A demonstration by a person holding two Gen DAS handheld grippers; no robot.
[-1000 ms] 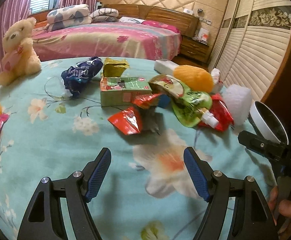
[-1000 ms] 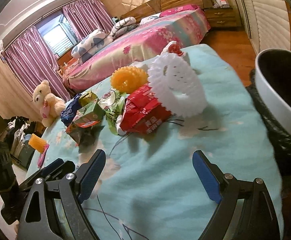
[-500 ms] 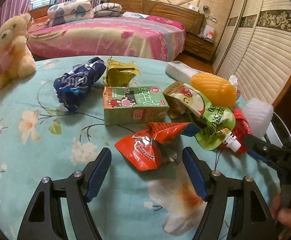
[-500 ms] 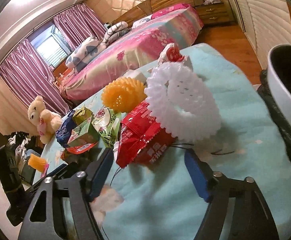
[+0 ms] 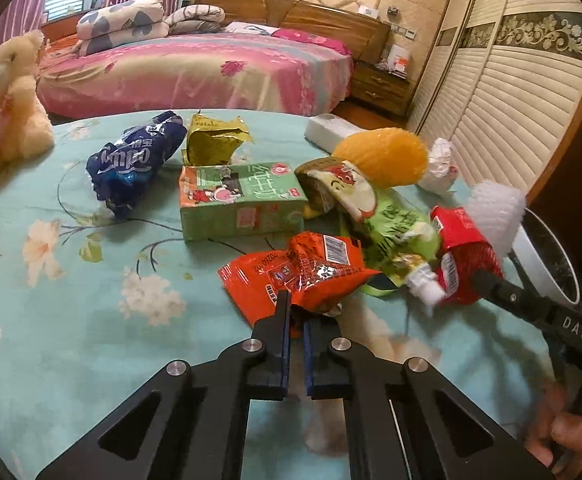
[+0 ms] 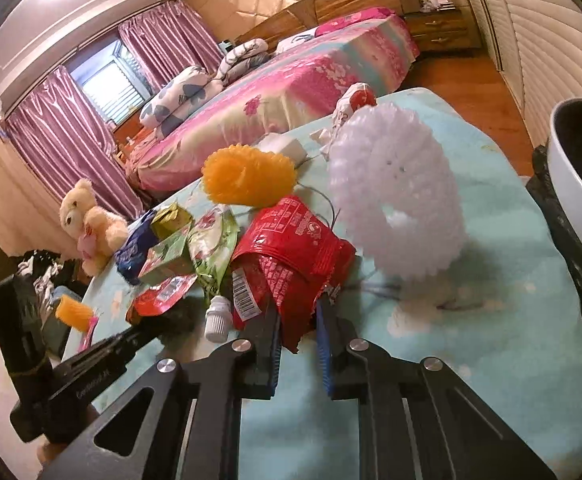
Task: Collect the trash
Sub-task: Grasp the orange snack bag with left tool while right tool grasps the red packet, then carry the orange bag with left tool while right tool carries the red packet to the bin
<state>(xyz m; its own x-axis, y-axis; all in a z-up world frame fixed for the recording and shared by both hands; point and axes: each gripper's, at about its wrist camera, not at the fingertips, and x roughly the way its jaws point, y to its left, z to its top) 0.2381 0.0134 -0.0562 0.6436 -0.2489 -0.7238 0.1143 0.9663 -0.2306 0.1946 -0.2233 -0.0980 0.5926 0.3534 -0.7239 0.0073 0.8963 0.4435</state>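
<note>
At far left, a teddy bear (image 5: pixel 7 100) at the edge of the flowered table (image 5: pixel 71 320), not trash by the look of it. Next along, a crumpled blue packet (image 5: pixel 135 160) and a green carton (image 5: pixel 239 204), both lying loose and ungripped. Then the first change: left gripper (image 5: pixel 295 316), wide apart half a second ago, now pinched nearly together on the near edge of the orange wrapper (image 5: pixel 303 276), only a thin slit left between the blue pads. Just right of that, a green spouted pouch (image 5: pixel 395 224) overlapping the pile, free. Further right, the same change mirrored: right gripper (image 6: pixel 297 316), spread open moments back, now clamped on the lower edge of the red wrapper (image 6: pixel 291 248), foil bunched between the fingers, wider gap than on the left. Close behind it, a white foam net (image 6: pixel 395 196) standing on edge, apparently touching the wrapper, likely to topple on the lift. At far right, the lined bin (image 6: pixel 571 184) just off the table's edge. Both grasps apparently made at once; probably next a lift and a swing right to the bin, two pieces in one trip, most of the litter left on the cloth.
</note>
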